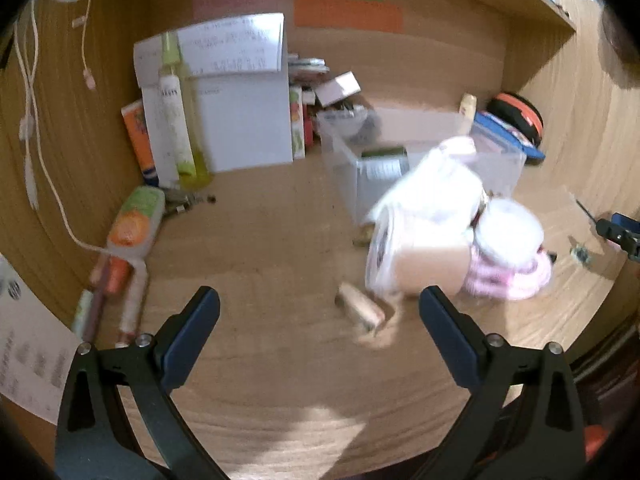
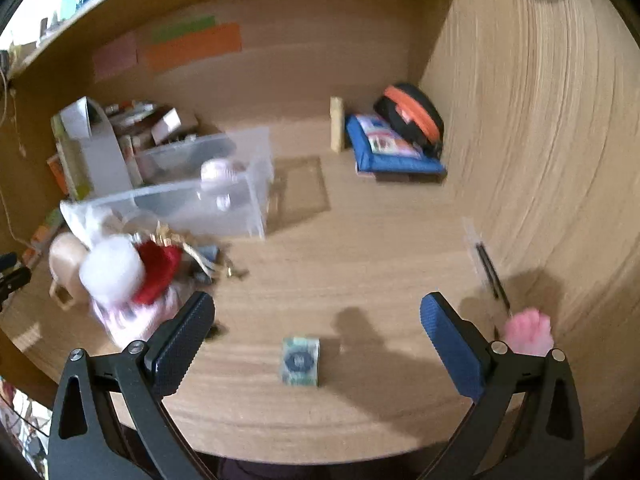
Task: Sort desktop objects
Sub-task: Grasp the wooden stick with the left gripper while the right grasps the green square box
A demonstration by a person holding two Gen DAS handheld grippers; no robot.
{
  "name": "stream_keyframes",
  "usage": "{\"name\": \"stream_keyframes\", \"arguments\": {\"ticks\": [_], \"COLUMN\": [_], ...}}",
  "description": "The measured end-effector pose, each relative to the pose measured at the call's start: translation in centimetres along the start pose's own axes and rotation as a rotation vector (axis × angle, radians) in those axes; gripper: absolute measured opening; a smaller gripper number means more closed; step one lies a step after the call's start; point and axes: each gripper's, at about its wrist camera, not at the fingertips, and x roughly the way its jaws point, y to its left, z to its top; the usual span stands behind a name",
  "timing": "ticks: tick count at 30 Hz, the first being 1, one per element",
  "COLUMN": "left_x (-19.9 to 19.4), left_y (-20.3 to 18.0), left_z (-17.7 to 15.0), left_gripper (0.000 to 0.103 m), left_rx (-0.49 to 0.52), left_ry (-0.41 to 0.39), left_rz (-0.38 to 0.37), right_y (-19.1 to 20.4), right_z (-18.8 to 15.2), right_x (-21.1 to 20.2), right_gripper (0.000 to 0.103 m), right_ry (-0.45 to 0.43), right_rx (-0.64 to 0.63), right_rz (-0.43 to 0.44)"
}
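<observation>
My left gripper [image 1: 319,304] is open above bare wooden desk, nothing between its fingers. Just ahead on its right lies a blurred heap: a white plastic bag [image 1: 432,196], a beige object [image 1: 434,270], a white round lid [image 1: 508,230] and pink cloth [image 1: 516,280], with a small beige tube [image 1: 360,308] in front. A clear plastic bin [image 1: 420,156] stands behind the heap. My right gripper [image 2: 316,316] is open wide over a small green-blue packet [image 2: 301,361] lying on the desk between its fingers, untouched. The same heap, with a red tassel [image 2: 158,270], lies left of it beside the bin [image 2: 208,200].
Bottles and tubes [image 1: 176,120] stand by white papers [image 1: 240,92] at the back left; more tubes [image 1: 132,236] lie along the left wall. A blue pouch [image 2: 394,148] and a black-orange case [image 2: 412,116] sit in the right corner. A pen [image 2: 492,276] and pink object [image 2: 528,330] lie by the right wall.
</observation>
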Motion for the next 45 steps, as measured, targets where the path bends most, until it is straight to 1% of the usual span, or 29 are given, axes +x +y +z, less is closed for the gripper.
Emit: {"name": "stream_keyframes", "arguments": {"ticks": [3, 6, 7, 8, 9, 10, 14, 16, 17, 19, 21, 23, 24, 27, 31, 34, 35, 39, 40, 41, 42, 43, 44, 45], "left_x": [0.9, 2.0, 2.3, 2.6, 2.8, 3.1, 4.1, 4.6, 4.8, 5.4, 5.7, 5.8, 5.9, 6.0, 6.2, 6.3, 6.4, 6.5, 6.6, 6.6, 6.6, 6.6, 6.6, 6.5], "left_y": [-0.5, -0.7, -0.8, -0.8, -0.8, -0.9, -1.1, -1.1, -1.2, -1.5, -1.8, -1.7, -1.6, -1.4, -1.3, -1.3, -1.3, -1.3, -1.2, -1.2, -1.2, -1.3, -1.3, -1.4], "left_z": [-0.9, -1.3, -1.3, -1.2, -1.1, -0.9, -0.4, -0.2, -0.1, 0.0, -0.1, 0.0, 0.0, 0.1, 0.3, 0.4, 0.4, 0.4, 0.5, 0.5, 0.5, 0.5, 0.4, 0.4], "left_gripper": [0.101, 0.101, 0.099, 0.096, 0.089, 0.085, 0.083, 0.077, 0.075, 0.065, 0.064, 0.062, 0.061, 0.056, 0.055, 0.053, 0.053, 0.053, 0.052, 0.051, 0.046, 0.040, 0.037, 0.036], "left_rx": [0.026, 0.059, 0.068, 0.074, 0.080, 0.090, 0.133, 0.144, 0.146, 0.160, 0.176, 0.169, 0.163, 0.154, 0.173, 0.168, 0.167, 0.158, 0.151, 0.150, 0.148, 0.145, 0.143, 0.144], "left_ry": [0.009, 0.021, 0.025, 0.027, 0.033, 0.046, 0.065, 0.078, 0.085, 0.096, 0.102, 0.102, 0.105, 0.111, 0.114, 0.122, 0.122, 0.122, 0.122, 0.119, 0.115, 0.111, 0.108, 0.105], "left_rz": [0.002, -0.010, -0.015, -0.030, -0.048, -0.071, -0.091, -0.110, -0.117, -0.115, -0.119, -0.129, -0.139, -0.172, -0.188, -0.196, -0.197, -0.188, -0.183, -0.179, -0.177, -0.176, -0.174, -0.169], "right_y": [0.4, 0.7, 0.8, 0.9, 0.9, 0.9, 0.6, 0.5, 0.5, 0.5, 0.6, 0.6, 0.6, 0.7, 0.7, 0.7, 0.8, 0.8, 0.9, 0.9, 1.0, 1.1, 1.1, 1.2], "right_z": [-1.3, -2.0, -2.2, -2.3, -2.4, -2.5, -2.5, -2.4, -2.3, -2.3, -2.3, -2.3, -2.3, -2.5, -2.5, -2.7, -2.7, -2.7, -2.7, -2.6, -2.6, -2.6, -2.6, -2.6], "right_x": [0.9, 1.7, 1.8, 1.9, 1.9, 2.0, 2.1, 2.1, 2.2, 2.3, 2.4, 2.4, 2.5, 2.9, 3.0, 2.8, 2.8, 2.9, 3.0, 3.0, 3.1, 3.2, 3.2, 3.2], "right_gripper": [0.102, 0.100, 0.100, 0.098, 0.097, 0.095, 0.094, 0.088, 0.087, 0.086, 0.083, 0.075, 0.073, 0.072, 0.072, 0.070, 0.067, 0.061, 0.055, 0.053, 0.053, 0.048, 0.042, 0.040], "right_ry": [0.033, 0.065, 0.070, 0.075, 0.078, 0.082, 0.091, 0.092, 0.096, 0.100, 0.106, 0.111, 0.118, 0.137, 0.145, 0.141, 0.141, 0.140, 0.140, 0.140, 0.140, 0.138, 0.137, 0.136], "right_rx": [-0.003, 0.011, 0.013, 0.012, 0.010, 0.008, 0.020, 0.025, 0.026, 0.032, 0.032, 0.031, 0.028, 0.022, 0.028, 0.029, 0.032, 0.028, 0.022, 0.017, 0.010, 0.004, -0.005, -0.011], "right_rz": [-0.009, 0.020, 0.027, 0.037, 0.038, 0.042, 0.047, 0.047, 0.052, 0.045, 0.045, 0.054, 0.056, 0.046, 0.053, 0.049, 0.052, 0.049, 0.047, 0.045, 0.041, 0.030, 0.021, 0.013]}}
